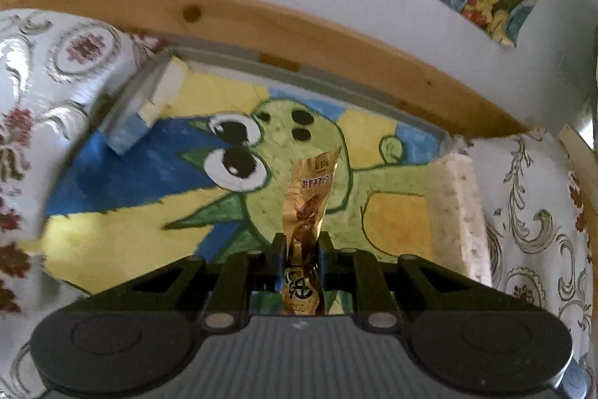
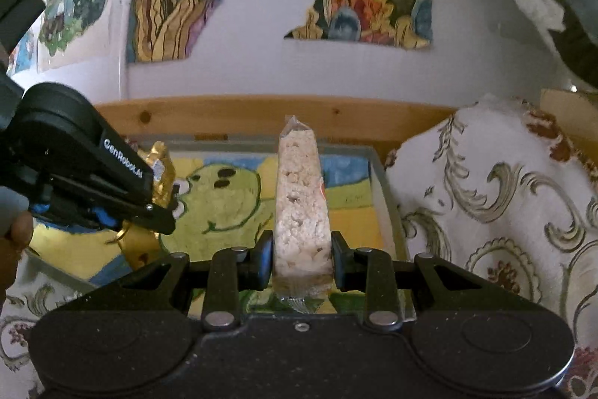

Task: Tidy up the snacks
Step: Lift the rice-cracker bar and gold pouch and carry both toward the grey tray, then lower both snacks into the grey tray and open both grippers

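My left gripper [image 1: 301, 262] was clamped on a gold packet [image 1: 312, 200], jaws nearly together, the packet sticking forward and up between the fingers and over the tray [image 1: 239, 57]. The packet hung above the middle of the tray's painted frog floor, not touching it as far as I could tell. A white rice bar [image 1: 456, 208] showed at the tray's right edge in that view.

My right gripper [image 2: 302, 258] gripped the rice bar [image 2: 301, 197] in clear wrap, jaws part closed on its lower end, the bar standing forward along the fingers over the tray's [image 2: 381, 174] right half. Whether its lower end touched the tray, couldn't tell.

From the right wrist view the left gripper [image 2: 160, 212] came in from the left edge, angled down over the tray's left half, gold packet [image 2: 160, 171] in its fingers. Part of my hand [image 2: 17, 242] showed at the left edge. Patterned cloth [image 2: 504, 193] lay beside the tray on the right.
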{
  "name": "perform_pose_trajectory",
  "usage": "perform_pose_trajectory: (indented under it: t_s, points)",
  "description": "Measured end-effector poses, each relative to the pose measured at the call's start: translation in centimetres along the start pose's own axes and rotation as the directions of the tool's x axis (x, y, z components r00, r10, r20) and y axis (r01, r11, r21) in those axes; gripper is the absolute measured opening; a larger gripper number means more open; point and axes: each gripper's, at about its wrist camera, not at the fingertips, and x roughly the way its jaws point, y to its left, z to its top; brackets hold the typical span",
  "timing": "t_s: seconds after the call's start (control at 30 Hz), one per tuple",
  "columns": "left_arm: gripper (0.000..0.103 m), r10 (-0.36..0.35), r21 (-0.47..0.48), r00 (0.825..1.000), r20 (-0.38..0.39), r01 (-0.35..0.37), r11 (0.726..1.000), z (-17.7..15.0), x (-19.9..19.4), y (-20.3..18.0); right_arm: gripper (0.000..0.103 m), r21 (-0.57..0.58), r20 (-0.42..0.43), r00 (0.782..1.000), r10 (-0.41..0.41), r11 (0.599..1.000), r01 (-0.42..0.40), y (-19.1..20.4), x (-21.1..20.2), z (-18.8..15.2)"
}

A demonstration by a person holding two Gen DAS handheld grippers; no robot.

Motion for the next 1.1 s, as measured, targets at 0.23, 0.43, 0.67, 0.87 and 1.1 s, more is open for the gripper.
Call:
perform_pose_trajectory:
  t_s: [0.23,0.43,0.67,0.87,1.1]
  points:
    - [0.018,-0.004,-0.007,1.000,-0.013,0.003,1.000,0.2,0.8,0.0,0.033,0.039,-0.062,0.998,-0.003,0.999,0.006,-0.4,1.2,-0.6]
    - [0.021,0.011,-0.027,1.000,-0.019,-0.012,1.000,0.4,0.8,0.5,0.034,0.056,-0.095,0.995,-0.002,0.998,0.008,-0.4,1.6,-0.7]
    - [0.069,0.084,-0.001,0.996,-0.002,-0.084,0.996,0.3,0.5,0.6,0.045,0.041,-0.085,0.996,-0.004,0.999,0.008,-0.2,1.5,-0.8]
    - [0.096,0.127,0.017,0.989,0.081,-0.128,0.992,0.2,-1.2,0.6,0.065,0.030,-0.054,0.998,-0.013,0.999,0.015,-0.1,0.5,-0.4]
    - [0.102,0.078,0.053,0.986,0.144,-0.087,0.995,-0.5,-4.6,0.9,0.089,0.054,0.036,0.999,-0.011,0.998,0.009,-0.2,-2.7,0.9]
